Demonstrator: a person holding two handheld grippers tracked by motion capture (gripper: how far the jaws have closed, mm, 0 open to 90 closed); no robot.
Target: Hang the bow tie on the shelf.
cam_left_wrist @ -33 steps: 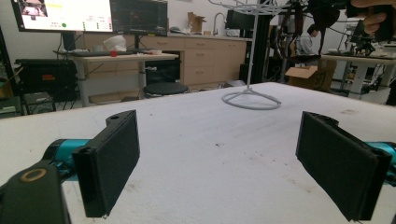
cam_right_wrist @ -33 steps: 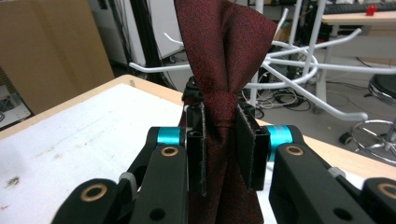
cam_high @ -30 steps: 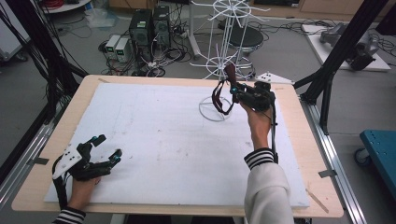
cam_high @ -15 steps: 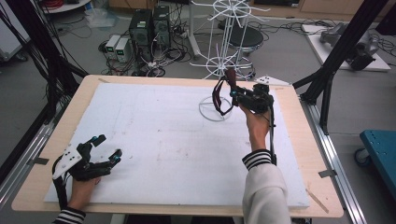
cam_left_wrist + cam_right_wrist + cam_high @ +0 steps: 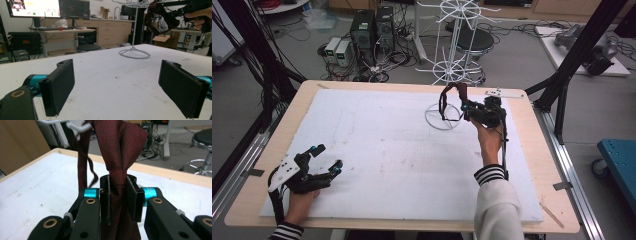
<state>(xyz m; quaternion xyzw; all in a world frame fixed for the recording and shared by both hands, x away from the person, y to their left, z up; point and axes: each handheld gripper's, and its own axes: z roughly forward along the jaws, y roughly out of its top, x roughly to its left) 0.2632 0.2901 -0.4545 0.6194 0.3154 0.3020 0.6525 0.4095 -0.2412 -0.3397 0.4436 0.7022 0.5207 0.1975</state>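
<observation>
Basically no change from half a second ago in the high view: right gripper (image 5: 466,107) in the upper right of centre still holds the dark red bow tie (image 5: 451,99) above the ring base of the white wire rack (image 5: 451,55), maybe nudged slightly left. Left gripper (image 5: 327,160) stays parked at lower left on the white foam board (image 5: 382,150), jaws spread, nothing between them.

Left gripper view: both black pads wide apart low in frame, bare board between. Rack base sits centre frame; the other gripper with the bow tie (image 5: 160,17) is at upper right, raised off the board.

Right gripper view: jaws clamped on the bow tie (image 5: 120,152) at its pinched middle, centre frame. Fabric fans out upward; its strap (image 5: 83,157) hangs at left, a white rack hook (image 5: 75,126) at top left.
</observation>
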